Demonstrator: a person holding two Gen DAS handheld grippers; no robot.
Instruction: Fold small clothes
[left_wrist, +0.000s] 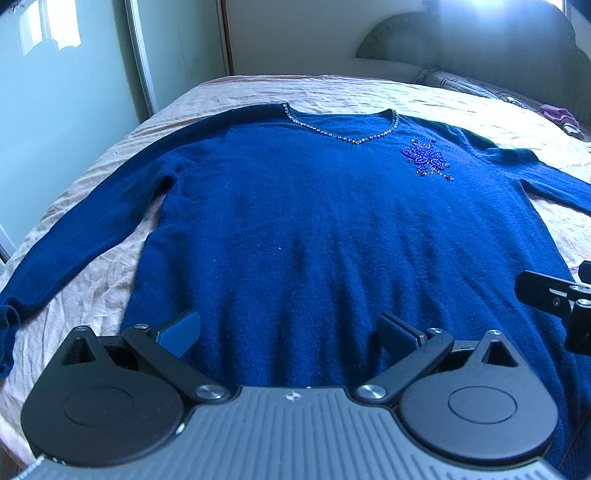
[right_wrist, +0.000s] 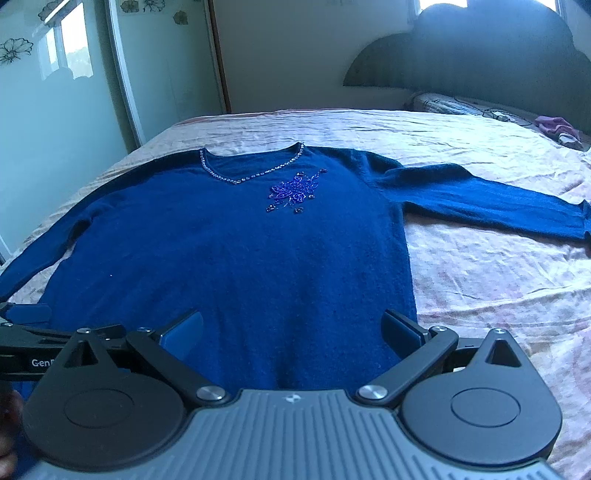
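A dark blue long-sleeved sweater (left_wrist: 314, 229) lies flat and face up on the bed, both sleeves spread out. It has a beaded V-neck and a beaded flower on the chest (left_wrist: 424, 157). It also shows in the right wrist view (right_wrist: 240, 258). My left gripper (left_wrist: 290, 332) is open and empty, above the sweater's hem near its left side. My right gripper (right_wrist: 291, 332) is open and empty, above the hem near its right side. The right gripper's edge shows in the left wrist view (left_wrist: 554, 295).
The bed has a wrinkled pale pink cover (right_wrist: 480, 277). A padded headboard (right_wrist: 480, 66) stands at the back right, with a pillow (right_wrist: 450, 103) and a purple cloth (right_wrist: 557, 127) below it. Mirrored wardrobe doors (right_wrist: 55, 129) stand on the left.
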